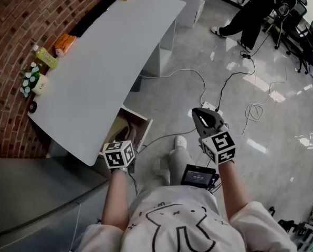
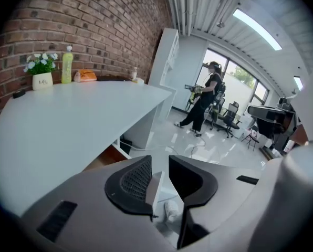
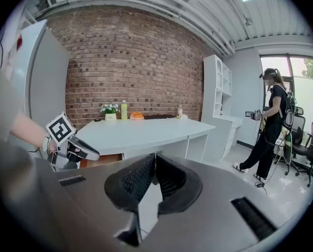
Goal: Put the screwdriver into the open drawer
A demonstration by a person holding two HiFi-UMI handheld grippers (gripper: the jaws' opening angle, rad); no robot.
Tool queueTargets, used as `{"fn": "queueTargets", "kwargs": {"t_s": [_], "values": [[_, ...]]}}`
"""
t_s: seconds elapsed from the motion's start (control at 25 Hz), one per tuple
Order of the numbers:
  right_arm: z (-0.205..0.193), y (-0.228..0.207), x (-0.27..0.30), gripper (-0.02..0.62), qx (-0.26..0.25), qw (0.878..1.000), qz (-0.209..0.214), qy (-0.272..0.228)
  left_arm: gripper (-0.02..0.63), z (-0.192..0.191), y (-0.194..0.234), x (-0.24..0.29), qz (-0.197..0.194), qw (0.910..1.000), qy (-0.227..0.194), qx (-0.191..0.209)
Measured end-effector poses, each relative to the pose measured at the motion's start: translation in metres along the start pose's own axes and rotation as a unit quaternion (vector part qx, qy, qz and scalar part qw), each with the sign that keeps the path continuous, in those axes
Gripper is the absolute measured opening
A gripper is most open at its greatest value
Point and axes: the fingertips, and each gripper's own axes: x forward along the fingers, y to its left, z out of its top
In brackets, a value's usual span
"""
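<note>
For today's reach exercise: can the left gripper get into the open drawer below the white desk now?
Likely yes: the left gripper, jaws apart and empty, hangs beside the open drawer, which juts past the desk edge; nothing lies between.

table white | wall red-brown brick | bottle yellow-green | flowers white | floor glossy pale grey

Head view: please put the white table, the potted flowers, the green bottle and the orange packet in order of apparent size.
1. white table
2. potted flowers
3. green bottle and orange packet: about alike, not ranked
</note>
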Motion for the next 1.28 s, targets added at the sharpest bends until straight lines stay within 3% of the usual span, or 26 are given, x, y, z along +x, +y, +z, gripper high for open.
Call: {"fn": "queueTargets", "kwargs": {"t_s": [0.24,0.48,0.88,1.28], "values": [[0.024,-0.002,-0.014,0.021,-0.012,1.0,-0.006,-0.022,0.054,0.039,-0.009,-0.024,0.009,0.9982,-0.059,0.005],[0.04,-0.006,-0.025,0.021,-0.025,0.999,-0.012,-0.043,0.014,0.081,-0.018,-0.053,0.021,0.9913,-0.121,0.048],[0.074,-0.011,-0.042,0.021,-0.032,0.995,-0.035,-0.085,0.014,0.141,-0.032,-0.105,0.037,0.9698,-0.217,0.106],[0.086,-0.006,-0.053,0.021,-0.043,0.993,-0.043,-0.1,0.014,0.176,-0.035,-0.144,0.052,0.9509,-0.279,0.122]]}}
